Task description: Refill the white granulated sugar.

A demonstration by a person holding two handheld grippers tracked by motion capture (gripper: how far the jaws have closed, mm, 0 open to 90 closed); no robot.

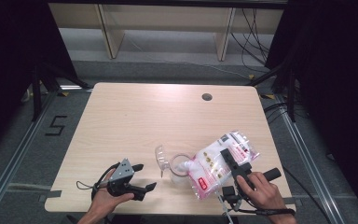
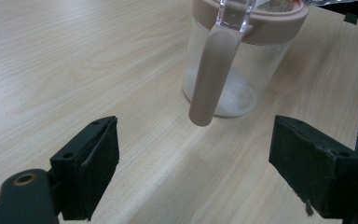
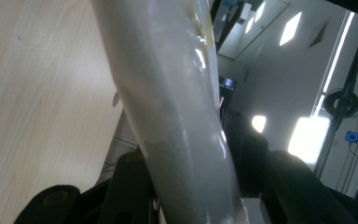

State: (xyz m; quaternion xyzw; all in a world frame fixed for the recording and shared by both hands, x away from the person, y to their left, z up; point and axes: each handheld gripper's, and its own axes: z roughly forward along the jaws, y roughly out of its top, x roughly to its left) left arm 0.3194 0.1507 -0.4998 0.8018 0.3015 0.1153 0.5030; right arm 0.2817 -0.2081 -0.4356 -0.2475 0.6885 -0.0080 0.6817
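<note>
One bag (image 1: 221, 161) and one clear jar (image 1: 179, 168) with a pink rim sat near the front edge of the pale wood table (image 1: 135, 116), over grey floor. The right tongs (image 1: 233, 164) clenched the white-and-pink bag, tilted over the jar. The left tongs (image 1: 140, 179) stood released nearby.

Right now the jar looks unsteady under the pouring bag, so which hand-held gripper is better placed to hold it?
The left hand-held gripper: it is open and empty, with the jar straight ahead between its jaws. The right hand-held gripper is busy gripping the tilted bag over the jar's mouth.
</note>
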